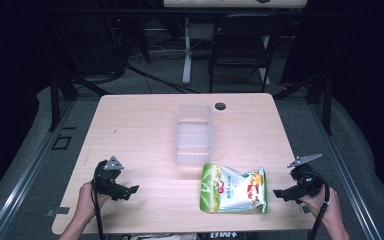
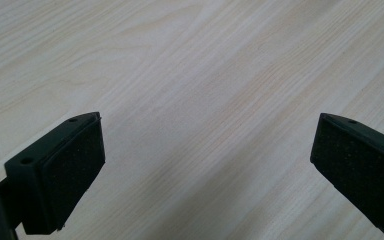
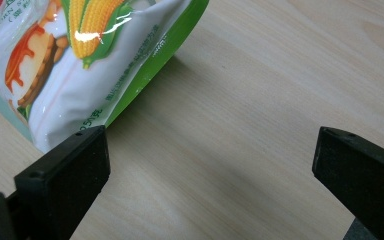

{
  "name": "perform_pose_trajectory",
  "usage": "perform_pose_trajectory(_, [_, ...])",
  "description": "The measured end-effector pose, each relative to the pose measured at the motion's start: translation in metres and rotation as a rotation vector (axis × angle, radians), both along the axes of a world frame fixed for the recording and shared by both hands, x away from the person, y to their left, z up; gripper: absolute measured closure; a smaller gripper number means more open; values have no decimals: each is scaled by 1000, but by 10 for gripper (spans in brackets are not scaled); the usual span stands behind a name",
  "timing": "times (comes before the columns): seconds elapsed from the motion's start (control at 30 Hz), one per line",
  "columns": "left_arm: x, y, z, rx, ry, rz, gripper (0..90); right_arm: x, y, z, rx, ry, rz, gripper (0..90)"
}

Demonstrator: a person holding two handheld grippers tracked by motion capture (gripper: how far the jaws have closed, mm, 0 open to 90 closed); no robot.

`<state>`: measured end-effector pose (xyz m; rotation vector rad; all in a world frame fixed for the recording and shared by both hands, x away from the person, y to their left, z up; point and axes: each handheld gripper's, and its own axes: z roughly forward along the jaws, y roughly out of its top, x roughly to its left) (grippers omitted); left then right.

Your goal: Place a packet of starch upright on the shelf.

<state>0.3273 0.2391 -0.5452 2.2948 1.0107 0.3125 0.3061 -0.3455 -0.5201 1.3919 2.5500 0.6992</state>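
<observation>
Snack bag point(image 1: 234, 189) | lies just ahead of right gripper point(image 1: 281, 193), long axis toward it | jaws apart, empty | left gripper point(image 1: 132, 190) farther, jaws apart

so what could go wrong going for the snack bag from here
The right hand-held gripper is open beside the bag, which lies flat and glossy: the jaws may slide off or only push it. Pushed away from the person, it could bump the clear box just behind.
</observation>
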Motion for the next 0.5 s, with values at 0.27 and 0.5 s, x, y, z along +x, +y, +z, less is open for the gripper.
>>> perform_pose_trajectory(0.27, [0, -1, 0, 15, -1, -16, 10, 2, 4, 1, -15, 4, 20, 17])
perform_pose_trajectory(0.5, [-1, -2, -1, 20, -5, -23, 11, 2, 7, 6, -8, 3, 56, 17])
